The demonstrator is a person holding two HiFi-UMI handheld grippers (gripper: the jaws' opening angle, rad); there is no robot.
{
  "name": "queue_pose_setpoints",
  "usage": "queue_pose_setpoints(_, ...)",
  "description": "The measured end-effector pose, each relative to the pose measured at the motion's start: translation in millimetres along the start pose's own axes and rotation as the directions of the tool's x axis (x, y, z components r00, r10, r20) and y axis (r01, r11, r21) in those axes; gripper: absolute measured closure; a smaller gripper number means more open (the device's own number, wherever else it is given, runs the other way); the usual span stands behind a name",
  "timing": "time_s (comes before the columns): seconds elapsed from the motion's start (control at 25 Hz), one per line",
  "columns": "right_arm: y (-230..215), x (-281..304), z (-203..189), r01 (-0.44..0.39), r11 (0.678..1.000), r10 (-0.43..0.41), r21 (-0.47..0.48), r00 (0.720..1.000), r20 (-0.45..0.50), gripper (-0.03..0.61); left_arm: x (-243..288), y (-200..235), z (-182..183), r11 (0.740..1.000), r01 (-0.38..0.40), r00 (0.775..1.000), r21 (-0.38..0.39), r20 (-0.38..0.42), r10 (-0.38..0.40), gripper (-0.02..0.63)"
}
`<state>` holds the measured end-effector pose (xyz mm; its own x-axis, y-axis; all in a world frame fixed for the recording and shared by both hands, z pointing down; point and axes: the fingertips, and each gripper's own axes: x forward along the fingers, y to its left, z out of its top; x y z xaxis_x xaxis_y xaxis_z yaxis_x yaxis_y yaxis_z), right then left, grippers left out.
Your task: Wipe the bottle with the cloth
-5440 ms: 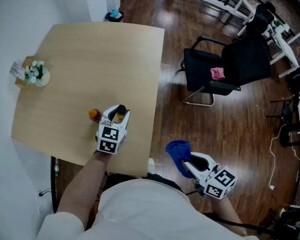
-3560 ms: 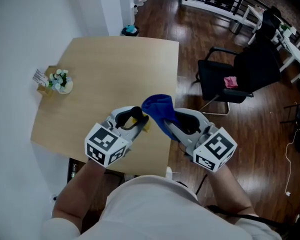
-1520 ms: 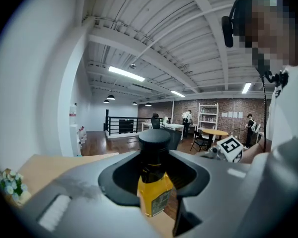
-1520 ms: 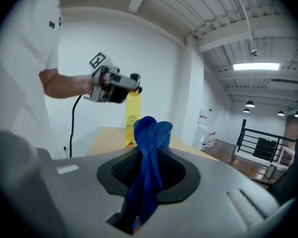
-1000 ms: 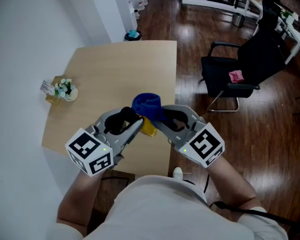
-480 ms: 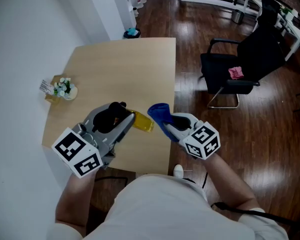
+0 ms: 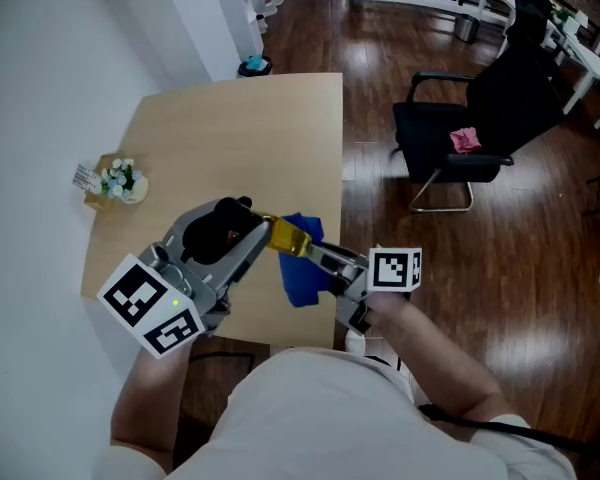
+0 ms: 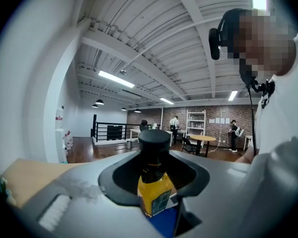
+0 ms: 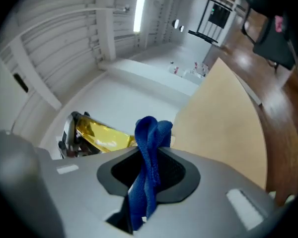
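Note:
A small bottle (image 7: 288,237) of yellow liquid with a black cap (image 8: 154,142) is held in the air over the table's near edge, my left gripper (image 7: 263,236) shut on it. In the left gripper view the bottle (image 8: 154,192) points up between the jaws. My right gripper (image 7: 316,258) is shut on a blue cloth (image 7: 300,268), which hangs just under and against the bottle. The right gripper view shows the cloth (image 9: 148,148) folded between the jaws, with the yellow bottle (image 9: 102,135) lying sideways just beyond it.
A light wooden table (image 7: 230,158) lies below, with a small flower pot (image 7: 115,181) at its left edge. A black chair (image 7: 480,118) holding a pink item stands on the dark wood floor to the right. A white wall runs along the left.
My right gripper has swung in under the bottle, bringing the blue cloth from beside the bottle to below and against it. The left gripper has kept the bottle roughly in place.

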<state>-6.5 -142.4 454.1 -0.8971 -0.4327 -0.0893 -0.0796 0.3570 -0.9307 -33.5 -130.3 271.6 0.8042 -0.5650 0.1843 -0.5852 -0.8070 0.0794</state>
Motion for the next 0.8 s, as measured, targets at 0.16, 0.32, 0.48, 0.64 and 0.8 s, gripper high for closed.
queue_pose_setpoints(0.16, -2.8, -7.3, 7.0, -0.051, 0.995, 0.047, 0.081, 0.998, 0.048, 0.491, 0.4, 6.8, -10.0, 1.000, -0.012, 1.000, 0.020, -0.027, 0.013, 0.460)
queue_pose_setpoints(0.32, -8.2, -24.7, 17.7, -0.021, 0.998, 0.016, 0.064, 0.997, 0.075, 0.491, -0.9, 17.2, -22.6, 0.999, -0.035, 0.998, 0.012, -0.050, 0.036, 0.460)
queue_pose_setpoints(0.48, -10.0, -47.3, 30.6, 0.081, 0.997, -0.080, -0.007, 0.992, 0.100, 0.491, 2.4, 26.9, -30.7, 0.998, -0.061, 0.996, 0.009, -0.064, 0.062, 0.460)
queue_pose_setpoints(0.64, -15.4, -76.5, 42.4, 0.255, 0.942, -0.236, -0.217, 0.966, 0.109, 0.491, 5.7, 41.6, -48.8, 0.995, -0.103, 0.990, 0.014, -0.092, 0.103, 0.460)
queue_pose_setpoints(0.8, -3.5, -96.6, 44.4, 0.280, 0.871, -0.265, -0.404, 0.960, 0.092, 0.491, 21.2, 55.1, -92.8, 0.985, -0.174, 0.975, 0.020, -0.140, 0.175, 0.460)
